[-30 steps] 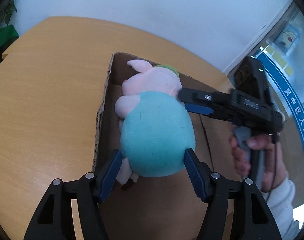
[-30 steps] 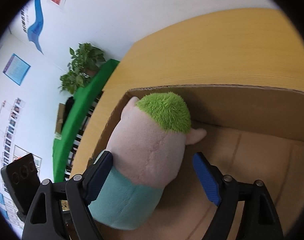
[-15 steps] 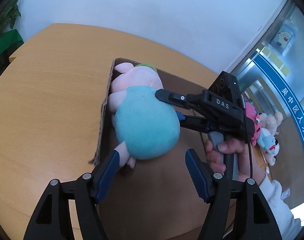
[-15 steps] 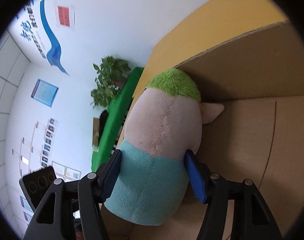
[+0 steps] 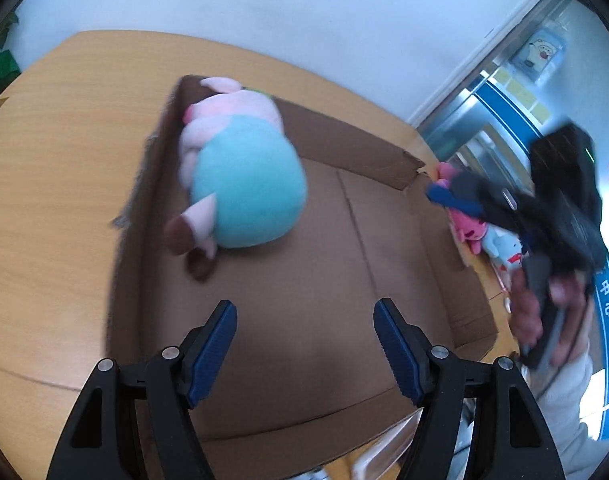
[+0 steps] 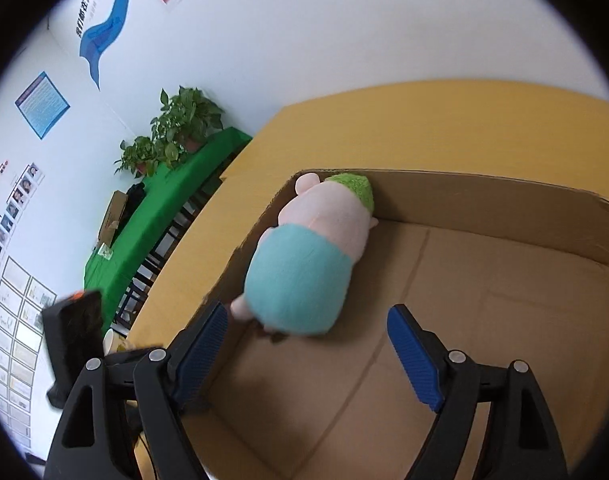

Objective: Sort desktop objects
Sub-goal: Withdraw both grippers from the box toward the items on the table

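A pink pig plush (image 5: 244, 184) with a teal body and green cap lies inside a shallow cardboard box (image 5: 384, 264), in its far left corner. It also shows in the right wrist view (image 6: 308, 264), lying against the box wall (image 6: 504, 208). My left gripper (image 5: 304, 344) is open and empty, above the box floor, pulled back from the plush. My right gripper (image 6: 306, 348) is open and empty, just behind the plush. In the left wrist view the right gripper (image 5: 448, 196) is blurred at the box's right edge.
The box sits on a round wooden table (image 5: 64, 160). Several small plush toys (image 5: 484, 232) lie on the table beyond the box's right wall. A green-covered table (image 6: 156, 216) with potted plants (image 6: 176, 128) stands by the white wall.
Both grippers have let go of the plush and drawn back from it. The plush now lies free in the box corner. The right gripper has swung out to the box's right side.
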